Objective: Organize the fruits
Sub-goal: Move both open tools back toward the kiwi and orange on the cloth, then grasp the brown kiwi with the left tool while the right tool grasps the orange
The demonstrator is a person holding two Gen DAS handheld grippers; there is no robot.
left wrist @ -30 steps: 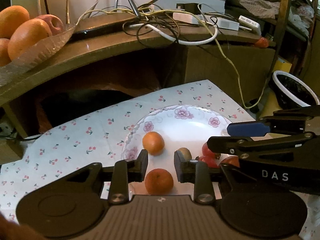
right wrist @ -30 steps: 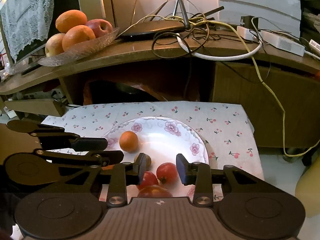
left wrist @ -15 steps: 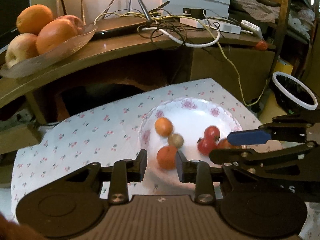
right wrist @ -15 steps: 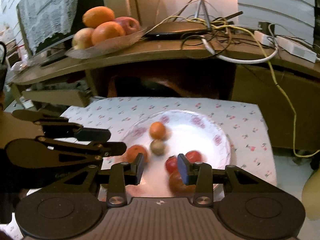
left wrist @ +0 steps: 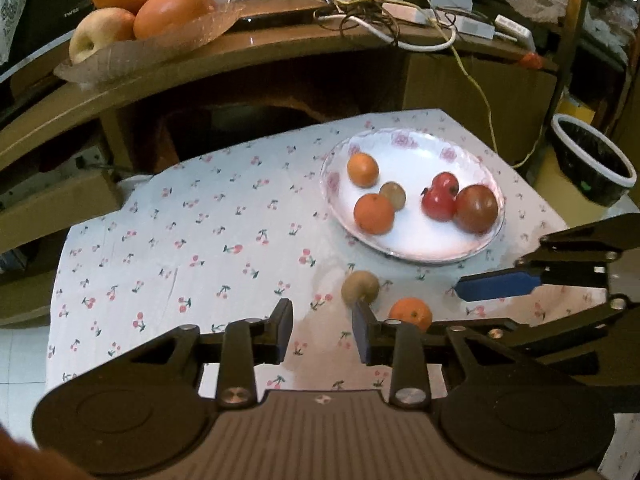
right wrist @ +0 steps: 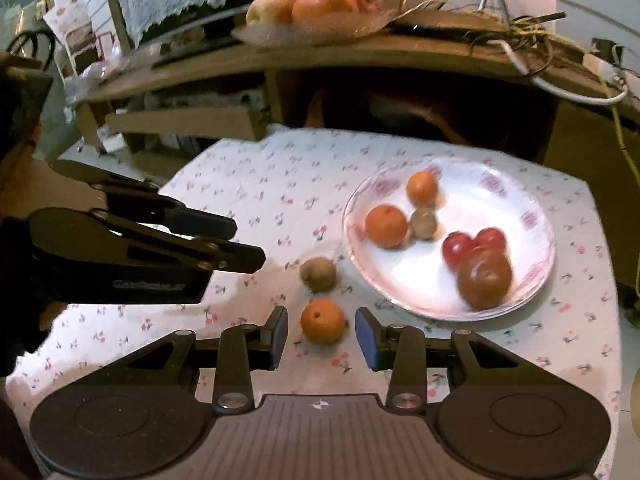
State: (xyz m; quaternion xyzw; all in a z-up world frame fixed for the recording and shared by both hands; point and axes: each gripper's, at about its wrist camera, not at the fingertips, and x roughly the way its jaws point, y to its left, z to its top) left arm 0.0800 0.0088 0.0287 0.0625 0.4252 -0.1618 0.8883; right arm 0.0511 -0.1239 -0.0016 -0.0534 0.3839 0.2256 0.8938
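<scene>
A white floral plate [left wrist: 416,152] [right wrist: 516,184] sits on the cherry-print cloth and holds two oranges [left wrist: 374,213], a kiwi [left wrist: 393,195], red tomatoes [left wrist: 440,200] and a dark red tomato [left wrist: 477,208]. A loose kiwi [left wrist: 360,286] [right wrist: 318,274] and a loose orange [left wrist: 411,314] [right wrist: 323,320] lie on the cloth in front of the plate. My left gripper [left wrist: 322,330] is open and empty, left of the loose kiwi. My right gripper [right wrist: 322,338] is open, with the loose orange just beyond its fingertips, not touching.
A wooden shelf behind carries a glass dish of oranges and apples [left wrist: 144,12] [right wrist: 312,0] and tangled cables [left wrist: 384,12]. A black bin with a white rim [left wrist: 592,160] stands at the right. The cloth's edge [left wrist: 56,320] runs at the left.
Both grippers have pulled back and up from the plate. The loose kiwi and loose orange on the cloth have come into view. Both grippers stay open.
</scene>
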